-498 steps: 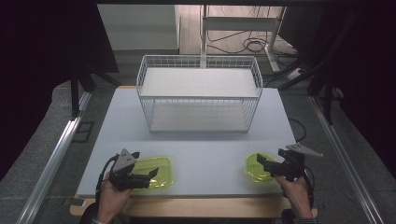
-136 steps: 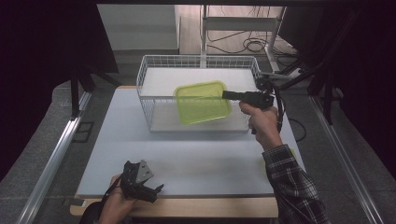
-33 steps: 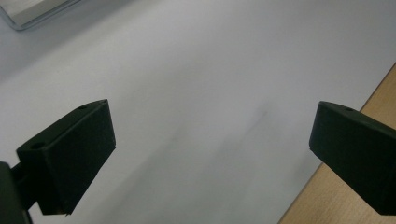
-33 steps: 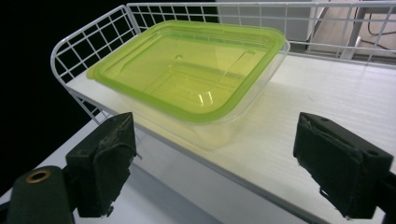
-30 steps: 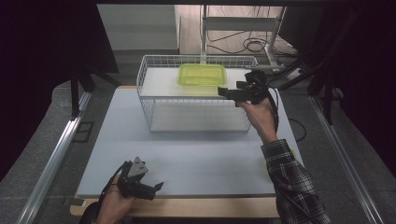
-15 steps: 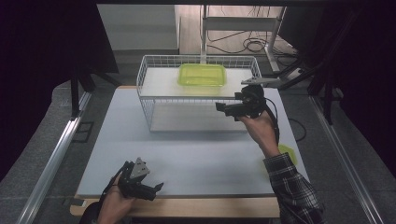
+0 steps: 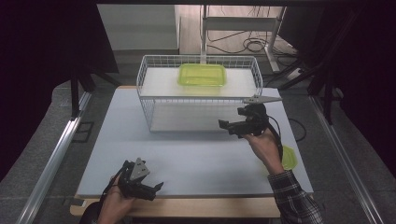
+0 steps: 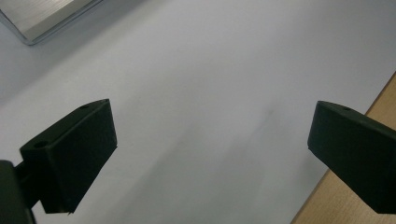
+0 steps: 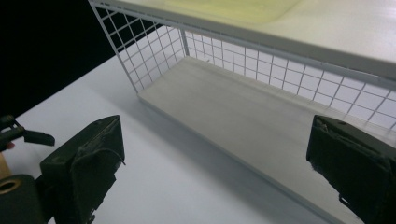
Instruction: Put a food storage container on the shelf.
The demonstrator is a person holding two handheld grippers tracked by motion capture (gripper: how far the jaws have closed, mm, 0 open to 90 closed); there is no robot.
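Observation:
A yellow-green plastic container (image 7: 201, 74) lies on the top shelf of a white wire rack (image 7: 149, 105) at the back of the table. My right gripper (image 7: 229, 127) hovers in front of the rack's right part, open and empty. In the right gripper view its jaws (image 9: 215, 158) stand wide apart and face the rack's lower shelf (image 9: 243, 116), with the container's edge (image 9: 233, 8) above. A second yellow-green container (image 7: 288, 157) lies near the right table edge, partly behind the forearm. My left gripper (image 7: 156, 190) rests open and empty at the front left, over bare table (image 8: 210, 140).
The white tabletop (image 7: 187, 154) lies between the rack and the front edge. A wooden strip (image 8: 355, 205) runs along the front edge. A metal rail (image 7: 56, 158) runs beside the table on the left. Cables and a stand (image 7: 243, 28) are behind the rack.
My right gripper has drawn back from the top shelf, toward the person and lower, empty. The container stays on the shelf. The left gripper has held still.

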